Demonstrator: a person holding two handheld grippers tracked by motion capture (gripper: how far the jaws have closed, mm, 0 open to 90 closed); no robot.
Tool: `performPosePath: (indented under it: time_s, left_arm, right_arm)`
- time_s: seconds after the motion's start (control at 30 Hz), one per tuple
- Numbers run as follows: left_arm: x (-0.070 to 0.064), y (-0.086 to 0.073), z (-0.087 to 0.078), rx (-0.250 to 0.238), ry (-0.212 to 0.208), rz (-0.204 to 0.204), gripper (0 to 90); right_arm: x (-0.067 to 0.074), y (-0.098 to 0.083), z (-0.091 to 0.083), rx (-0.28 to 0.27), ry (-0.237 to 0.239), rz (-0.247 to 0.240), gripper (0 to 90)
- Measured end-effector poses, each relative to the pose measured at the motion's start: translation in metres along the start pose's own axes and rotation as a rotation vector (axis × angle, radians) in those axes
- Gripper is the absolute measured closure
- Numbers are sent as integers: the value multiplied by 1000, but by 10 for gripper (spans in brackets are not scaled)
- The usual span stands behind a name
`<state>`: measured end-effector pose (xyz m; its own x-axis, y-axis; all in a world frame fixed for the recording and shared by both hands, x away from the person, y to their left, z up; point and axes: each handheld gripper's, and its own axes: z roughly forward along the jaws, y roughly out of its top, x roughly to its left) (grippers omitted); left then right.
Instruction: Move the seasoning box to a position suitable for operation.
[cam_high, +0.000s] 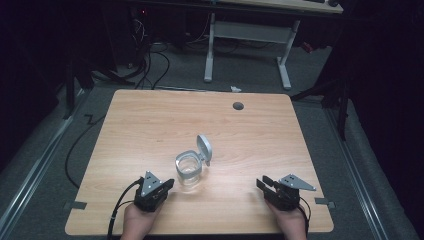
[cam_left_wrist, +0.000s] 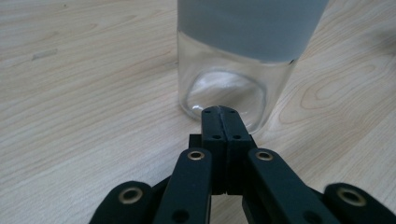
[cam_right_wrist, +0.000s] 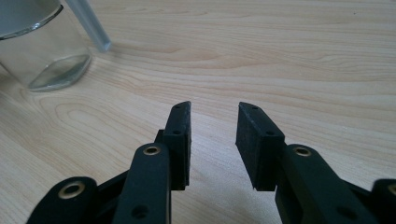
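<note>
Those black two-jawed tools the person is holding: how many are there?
2. The left black two-jawed tool sits at the table's near edge, jaws pressed together right by the clear glass jar. The right tool is off to the jar's right, jaws apart.

Wooden table (cam_high: 150, 125) with a round grommet hole (cam_high: 238, 106) near its far edge. Grey floor (cam_high: 240, 70) beyond. White desk frame (cam_high: 250, 35) stands farther back; black cables (cam_high: 150, 65) lie at its left. Tape patches (cam_high: 75, 205) mark the table's near corners.
</note>
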<state>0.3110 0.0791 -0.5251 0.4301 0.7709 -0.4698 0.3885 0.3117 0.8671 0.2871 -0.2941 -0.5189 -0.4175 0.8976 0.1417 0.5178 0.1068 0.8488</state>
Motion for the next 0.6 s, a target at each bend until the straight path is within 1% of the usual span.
performPosePath:
  time_s: [0.07, 0.1, 0.2, 0.23, 0.27, 0.33, 0.37, 0.43, 0.57, 0.6]
  left_arm:
    - [-1, 1, 2, 0, -1, -1, 894]
    - [-2, 1, 3, 5, -7, -13, 893]
    - [-2, 1, 7, 23, -5, -21, 866]
    - [-3, 0, 8, 20, 0, -15, 858]
    - [-3, 0, 9, 24, 1, -18, 853]
    - [-5, 0, 10, 31, -3, -14, 880]
    - [-6, -1, 10, 32, -5, -3, 893]
    - [-9, -2, 11, 31, -8, 3, 900]
    - [-13, -4, 13, 34, -10, 3, 900]
    - [-15, -4, 14, 34, -9, 1, 900]
  right_arm:
    - [0, 0, 0, 0, 3, -3, 649]
    - [0, -1, 1, 0, 4, -4, 640]
    - [-1, -2, 2, 2, 12, -6, 632]
    - [-1, -2, 2, 0, 12, -7, 630]
    - [-1, -2, 2, -2, 12, -9, 630]
    - [-2, -1, 2, -4, 13, -14, 629]
    - [-2, -1, 1, -5, 11, -14, 629]
    - [-3, -1, 1, -7, 12, -17, 628]
    - [-4, -1, 0, -10, 7, -8, 627]
    - [-4, -2, 0, -2, 4, -10, 627]
